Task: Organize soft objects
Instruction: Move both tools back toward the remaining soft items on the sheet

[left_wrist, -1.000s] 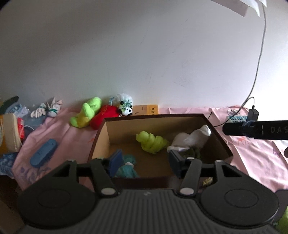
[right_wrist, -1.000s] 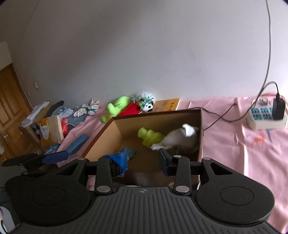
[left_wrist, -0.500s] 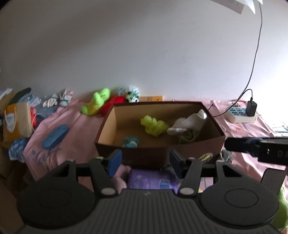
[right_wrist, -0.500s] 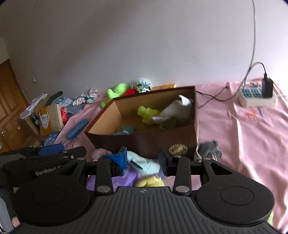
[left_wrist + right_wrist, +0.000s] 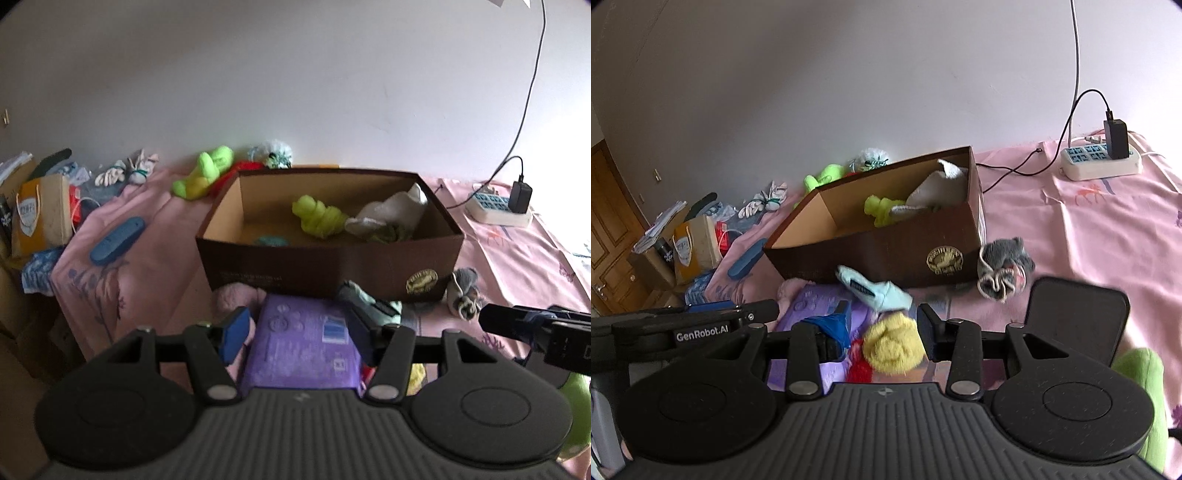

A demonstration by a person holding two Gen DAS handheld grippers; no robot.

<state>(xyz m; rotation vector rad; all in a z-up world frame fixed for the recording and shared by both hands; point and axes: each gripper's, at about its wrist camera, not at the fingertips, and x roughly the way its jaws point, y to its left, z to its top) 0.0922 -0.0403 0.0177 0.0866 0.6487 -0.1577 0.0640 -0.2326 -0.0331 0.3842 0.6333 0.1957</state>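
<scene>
While jaws gape, yellow rolled cloth [image 5: 892, 349] between right gripper [image 5: 882, 330] fingers, untouched

The brown box [image 5: 328, 258] serves as the landmark. Its front wall hides most of a teal item [image 5: 271, 240] inside, and the gold emblem [image 5: 943, 260] on that wall is too small to read. Behind the box, a red soft item [image 5: 245, 166] shows only a sliver. In front of the box, the left claw's [image 5: 297, 334] body covers the near end of the purple pack [image 5: 303, 347], whose print is blurred. Right of the box, a green plush [image 5: 1141, 373] is cut off by the frame's edge.
</scene>
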